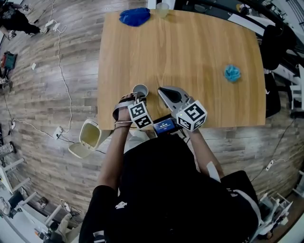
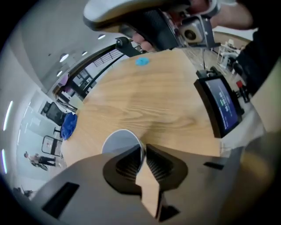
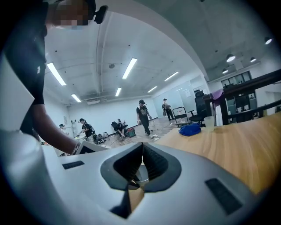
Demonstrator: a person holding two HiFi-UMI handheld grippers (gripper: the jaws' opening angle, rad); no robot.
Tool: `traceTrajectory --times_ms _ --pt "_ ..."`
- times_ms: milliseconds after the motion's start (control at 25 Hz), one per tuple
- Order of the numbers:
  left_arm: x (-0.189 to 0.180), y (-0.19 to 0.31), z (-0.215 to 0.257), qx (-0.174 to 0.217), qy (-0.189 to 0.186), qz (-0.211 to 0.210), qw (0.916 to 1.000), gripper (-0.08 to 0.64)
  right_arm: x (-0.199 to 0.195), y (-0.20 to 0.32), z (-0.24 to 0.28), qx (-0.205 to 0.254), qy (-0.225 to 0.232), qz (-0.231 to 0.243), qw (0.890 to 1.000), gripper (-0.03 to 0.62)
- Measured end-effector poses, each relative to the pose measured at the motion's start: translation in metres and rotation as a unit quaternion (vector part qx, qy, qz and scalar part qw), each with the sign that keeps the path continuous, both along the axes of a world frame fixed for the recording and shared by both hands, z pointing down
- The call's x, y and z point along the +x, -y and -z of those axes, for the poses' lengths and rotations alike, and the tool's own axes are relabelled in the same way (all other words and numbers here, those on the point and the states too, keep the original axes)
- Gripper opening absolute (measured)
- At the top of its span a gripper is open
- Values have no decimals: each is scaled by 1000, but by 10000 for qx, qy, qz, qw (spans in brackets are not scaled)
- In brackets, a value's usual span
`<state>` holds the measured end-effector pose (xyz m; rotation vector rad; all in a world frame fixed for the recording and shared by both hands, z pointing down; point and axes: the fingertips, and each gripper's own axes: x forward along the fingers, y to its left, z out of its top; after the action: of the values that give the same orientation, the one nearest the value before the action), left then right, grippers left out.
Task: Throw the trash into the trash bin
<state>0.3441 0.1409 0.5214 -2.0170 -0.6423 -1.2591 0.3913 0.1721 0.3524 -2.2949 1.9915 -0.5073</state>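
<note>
A white paper cup (image 1: 140, 89) stands upright near the table's front edge. My left gripper (image 1: 138, 98) points steeply down onto it. In the left gripper view the cup (image 2: 119, 141) has its near wall in the narrow gap between the jaws of the left gripper (image 2: 142, 151), and the pads are not seen pressing it. My right gripper (image 1: 162, 90) hovers just right of the cup, its tips together and nothing between them. The right gripper (image 3: 142, 148) looks level across the table. A small blue crumpled ball (image 1: 232, 72) lies far right. The trash bin (image 1: 89, 136) stands on the floor, left of the table, lid open.
A large blue crumpled bag (image 1: 135, 16) and a clear plastic cup (image 1: 163, 9) sit at the table's far edge. A small screen (image 1: 165, 126) is fixed at the person's chest, near both grippers. Cables run across the wooden floor at the left. Several people stand far off in the room.
</note>
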Motion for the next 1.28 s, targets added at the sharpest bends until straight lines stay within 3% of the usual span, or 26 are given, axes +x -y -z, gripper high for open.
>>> traceTrajectory --times_ms 120,360,520,640,880,1040,1280 --pt "1 3 -3 -10 95 54 9999 19 -5 -1 -4 -59 31 33 10000 -2" --pt "-8 19 -1 -231 79 555 9982 18 -8 1 -12 -190 152 54 9997 -2" --pt "-27 50 -1 -177 4 1044 9944 18 -16 22 -20 -280 175 401 9986 -2" --pt "-64 83 -2 -146 38 1714 9851 18 -36 51 -25 -321 242 876 9953 -2" --pt "-184 139 15 -48 3 3123 9500 18 -130 118 -13 -334 82 2140 9762 -2" --pt "-253 158 18 -99 -12 4075 9132 18 -191 156 -14 -331 -44 3029 9524 -2" --pt "-339 170 3 -302 44 5049 8627 18 -273 195 -26 -378 -127 3977 9167 -2"
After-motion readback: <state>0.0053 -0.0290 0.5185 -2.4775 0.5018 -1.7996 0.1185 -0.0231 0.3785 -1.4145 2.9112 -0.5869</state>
